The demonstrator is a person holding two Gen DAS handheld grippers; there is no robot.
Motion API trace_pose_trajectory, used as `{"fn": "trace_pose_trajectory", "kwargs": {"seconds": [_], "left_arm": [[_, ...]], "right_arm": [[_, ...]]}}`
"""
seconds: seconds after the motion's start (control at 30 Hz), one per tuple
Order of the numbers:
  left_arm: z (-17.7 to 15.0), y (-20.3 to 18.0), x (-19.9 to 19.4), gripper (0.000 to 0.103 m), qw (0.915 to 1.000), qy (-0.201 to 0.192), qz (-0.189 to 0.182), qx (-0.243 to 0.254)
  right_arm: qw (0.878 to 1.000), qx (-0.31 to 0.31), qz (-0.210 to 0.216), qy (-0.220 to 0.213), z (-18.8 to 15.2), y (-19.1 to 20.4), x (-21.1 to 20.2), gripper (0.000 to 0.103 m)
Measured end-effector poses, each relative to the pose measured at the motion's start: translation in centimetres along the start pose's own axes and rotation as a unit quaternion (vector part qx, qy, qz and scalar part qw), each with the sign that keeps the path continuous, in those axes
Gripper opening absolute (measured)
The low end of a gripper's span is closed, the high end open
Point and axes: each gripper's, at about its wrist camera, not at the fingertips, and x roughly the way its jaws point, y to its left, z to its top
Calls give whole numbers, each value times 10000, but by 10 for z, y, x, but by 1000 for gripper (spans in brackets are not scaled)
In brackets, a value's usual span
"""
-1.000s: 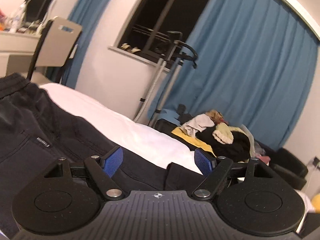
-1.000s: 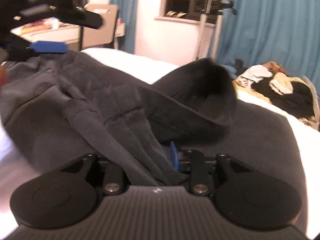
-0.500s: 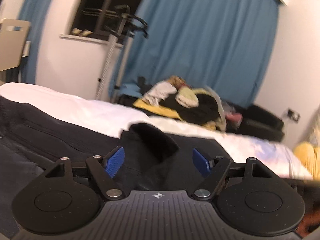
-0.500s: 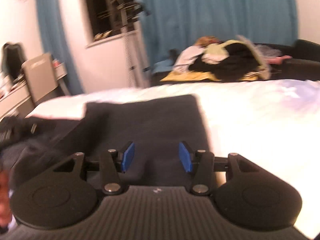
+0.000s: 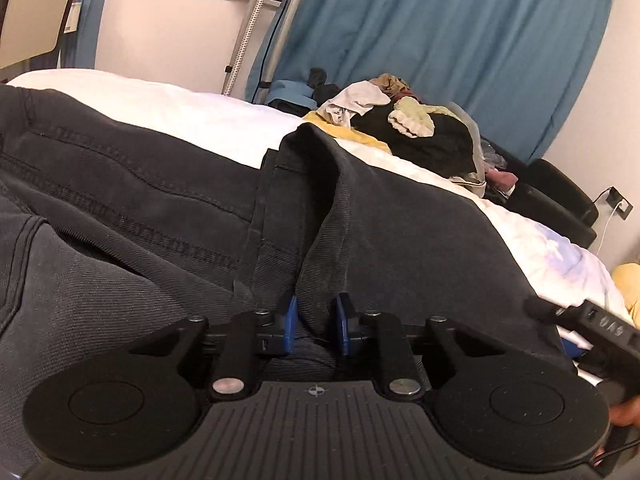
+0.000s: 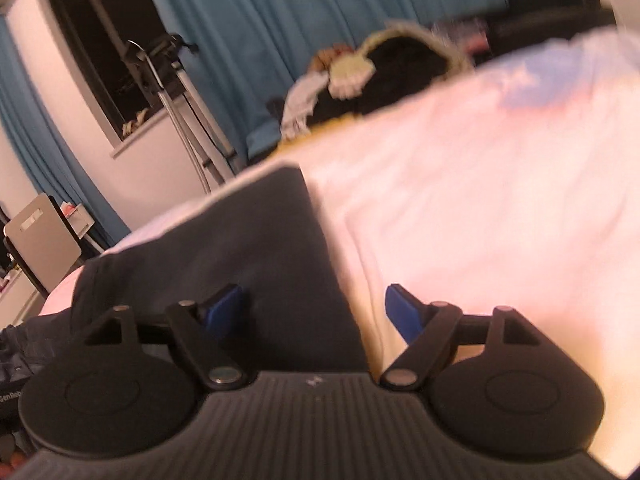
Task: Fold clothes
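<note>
The left gripper (image 5: 316, 330) is pinching a raised fold of the dark trousers (image 5: 168, 216), with its blue pads (image 5: 289, 326) closed tight on the cloth. The trousers are lying spread over the white bed (image 5: 192, 116). The right gripper (image 6: 316, 308) is standing wide open and is holding nothing; the trouser edge is lying between its fingers (image 6: 404, 308), on the sheet.

The dark trousers (image 5: 400, 216) were matt twill cloth with a fine diagonal weave and raised stitched seams. The left hand-held gripper (image 5: 316, 330) was matt black ribbed plastic with shiny metal pivots. The bed (image 5: 192, 116) wore smooth white cloth.
</note>
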Motion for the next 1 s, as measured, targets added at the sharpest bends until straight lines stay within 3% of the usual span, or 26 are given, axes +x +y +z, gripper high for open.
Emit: {"fn": "trace_pose_trajectory", "kwargs": {"seconds": [0.17, 0.27, 0.33, 0.43, 0.53, 0.57, 0.7, 0.8, 0.83, 0.87, 0.9, 0.97, 1.0], "left_arm": [[2, -1, -1, 23, 10000, 6, 12, 87], [1, -2, -2, 24, 10000, 8, 3, 86], [1, -2, -2, 24, 9999, 5, 11, 114], [2, -5, -1, 24, 9999, 5, 44, 162], [1, -8, 1, 25, 9998, 6, 71, 207], [1, -9, 1, 25, 9998, 5, 72, 208], [1, -11, 2, 25, 9997, -3, 81, 233], [1, -12, 0, 25, 9996, -44, 79, 265], [2, -13, -1, 26, 9995, -74, 51, 292], [3, -13, -3, 28, 9994, -119, 20, 321], [5, -13, -6, 31, 9993, -189, -1, 333], [9, -11, -14, 49, 9984, -461, -21, 313], [12, -9, -21, 52, 9973, -680, -31, 284]], "right_arm": [[9978, 525, 301, 268, -3, -7, 4, 80], [9933, 799, 713, 439, -2, -2, 3, 82], [9924, 708, 969, 270, 2, 8, -6, 82], [9835, 638, 1689, -109, 9, 21, -24, 82], [9718, 1004, 2123, -183, 10, 19, -26, 86], [9702, 1124, 2142, -154, 9, 17, -24, 87], [9818, 1381, 1170, 573, -5, -3, 4, 82], [9854, 1158, 1014, 726, -5, -2, 10, 58], [9871, 1051, 997, 684, -3, 3, 8, 38], [9892, 922, 974, 597, 1, 10, 2, 26], [9910, 793, 952, 509, 5, 16, -4, 24], [9942, 493, 897, 330, 12, 30, -17, 19], [9955, 296, 862, 252, 16, 39, -25, 18]]}}
